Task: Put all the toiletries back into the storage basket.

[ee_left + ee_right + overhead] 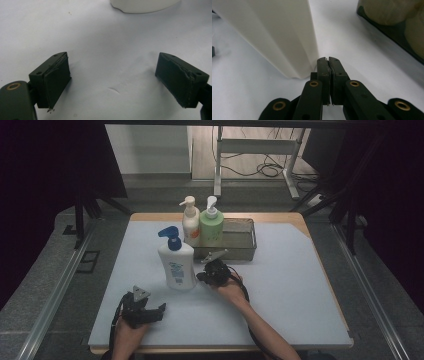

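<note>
My right gripper (207,275) sits just beside the white pump bottle with the blue pump head (176,261), at about its 3 o'clock near the base. In the right gripper view its jaws are pressed flat together with nothing between them, tips just short of the bottle's lower corner (294,67); I can't tell if they touch it. The bottle stands upright on the white table mat (285,285), near the middle. At its 1 o'clock a grey metal tray (240,242) holds a cream pump bottle (190,222) and a green pump bottle (211,225). My left gripper (160,309) rests at the bottle's 7 o'clock, well apart, jaws spread wide over bare mat and holding nothing.
</note>
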`<state>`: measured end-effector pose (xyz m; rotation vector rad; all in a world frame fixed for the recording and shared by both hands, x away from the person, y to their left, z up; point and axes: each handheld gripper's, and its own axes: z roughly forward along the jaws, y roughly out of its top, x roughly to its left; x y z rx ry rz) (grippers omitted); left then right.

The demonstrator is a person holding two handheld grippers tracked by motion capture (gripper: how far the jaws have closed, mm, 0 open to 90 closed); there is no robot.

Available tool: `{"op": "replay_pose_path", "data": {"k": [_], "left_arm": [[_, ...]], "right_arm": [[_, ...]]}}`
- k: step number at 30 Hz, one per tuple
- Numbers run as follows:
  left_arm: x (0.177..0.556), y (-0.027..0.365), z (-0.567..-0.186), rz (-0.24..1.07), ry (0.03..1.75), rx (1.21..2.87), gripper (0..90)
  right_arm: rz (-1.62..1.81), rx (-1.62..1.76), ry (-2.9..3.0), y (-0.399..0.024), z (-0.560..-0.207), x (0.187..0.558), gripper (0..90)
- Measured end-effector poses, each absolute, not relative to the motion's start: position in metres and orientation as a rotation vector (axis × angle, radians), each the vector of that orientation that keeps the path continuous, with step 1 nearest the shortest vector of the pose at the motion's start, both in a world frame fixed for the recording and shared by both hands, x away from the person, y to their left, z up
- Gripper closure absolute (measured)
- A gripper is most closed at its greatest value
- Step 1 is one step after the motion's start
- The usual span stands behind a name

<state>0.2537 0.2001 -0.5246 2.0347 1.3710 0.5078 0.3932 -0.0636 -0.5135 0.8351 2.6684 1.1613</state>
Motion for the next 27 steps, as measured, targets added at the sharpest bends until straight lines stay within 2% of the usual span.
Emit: {"op": "replay_pose_path", "data": {"k": [6, 10, 27], "left_arm": [[0.254, 0.200, -0.525, 0.508, 1.371, 2.034, 12.1], [0.254, 0.200, -0.525, 0.507, 1.371, 2.033, 12.1], [0.254, 0.200, -0.524, 0.506, 1.372, 2.035, 12.1]], "right_arm": [[1.167, 0.811, 2.672, -0.059, -0.514, 0.397, 85.5], [1.177, 0.801, 2.676, -0.058, -0.514, 0.398, 88.1], [1.183, 0.744, 2.718, -0.053, -0.514, 0.379, 88.6]]}}
